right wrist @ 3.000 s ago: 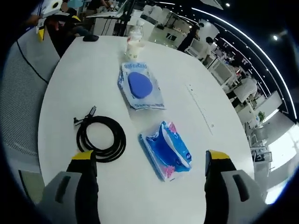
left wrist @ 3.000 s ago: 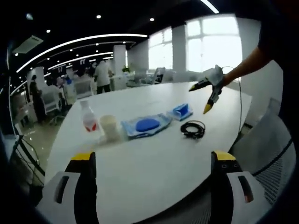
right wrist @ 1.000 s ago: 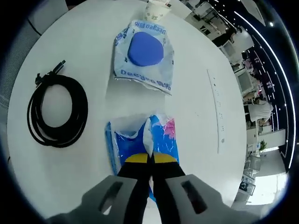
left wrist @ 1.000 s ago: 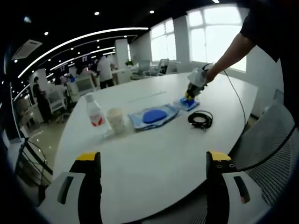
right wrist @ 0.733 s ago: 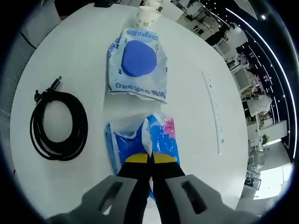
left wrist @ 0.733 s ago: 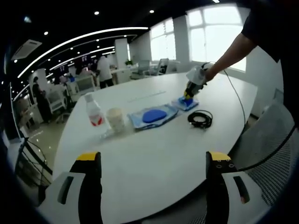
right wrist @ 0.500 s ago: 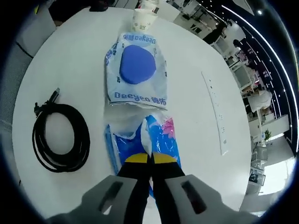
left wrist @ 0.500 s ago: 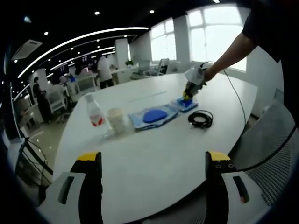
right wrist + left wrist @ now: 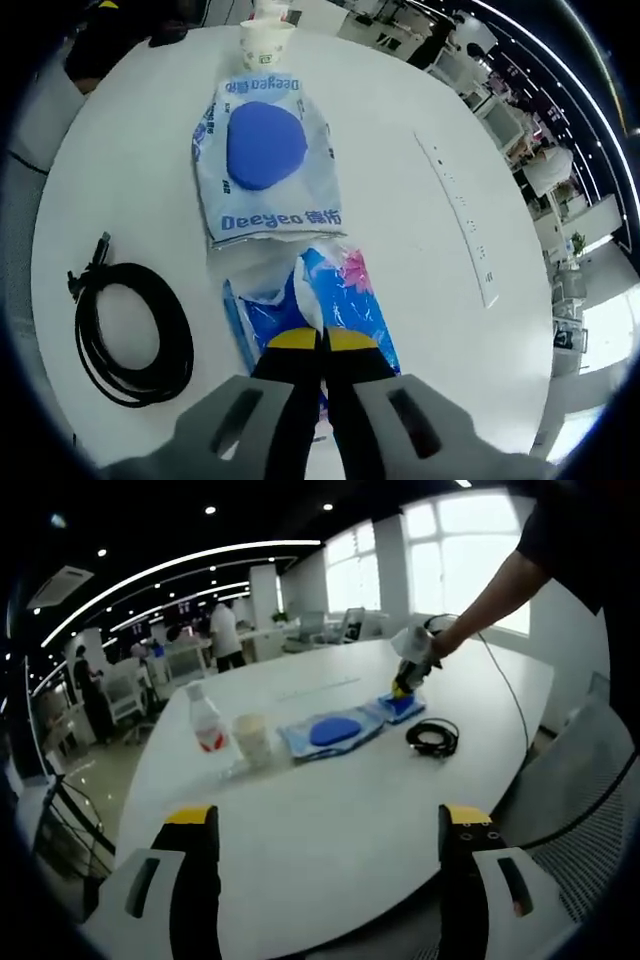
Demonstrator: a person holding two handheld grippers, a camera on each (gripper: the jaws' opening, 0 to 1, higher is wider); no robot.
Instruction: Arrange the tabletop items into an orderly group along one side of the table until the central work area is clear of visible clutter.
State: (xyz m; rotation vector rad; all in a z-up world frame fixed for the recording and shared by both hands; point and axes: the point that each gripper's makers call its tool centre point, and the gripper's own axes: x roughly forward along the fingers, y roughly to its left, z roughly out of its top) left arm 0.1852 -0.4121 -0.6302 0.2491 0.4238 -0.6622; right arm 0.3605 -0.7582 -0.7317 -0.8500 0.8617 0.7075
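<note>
Sliding toward the white wipes pack (image 9: 262,165), the blue packet (image 9: 320,310) is now touching that pack's near edge, where a gap lay half a second ago. Right gripper (image 9: 320,338) is pinching the blue packet with its fingers closed tight. Left gripper (image 9: 325,825) is hovering over the counter (image 9: 330,810), fingers spread wide and holding nothing. Black cable coil (image 9: 130,335) is lying beside the packet; paper cup (image 9: 252,740) and bottle (image 9: 206,722) are standing past the pack.

Left tool (image 9: 325,825): grey body w/ black jaws, yellow tips. Right tool (image 9: 321,340): same grey/black/yellow build, thin black cable trailing off it. Person's arm (image 9: 492,595) bare below dark short sleeve (image 9: 570,525).
</note>
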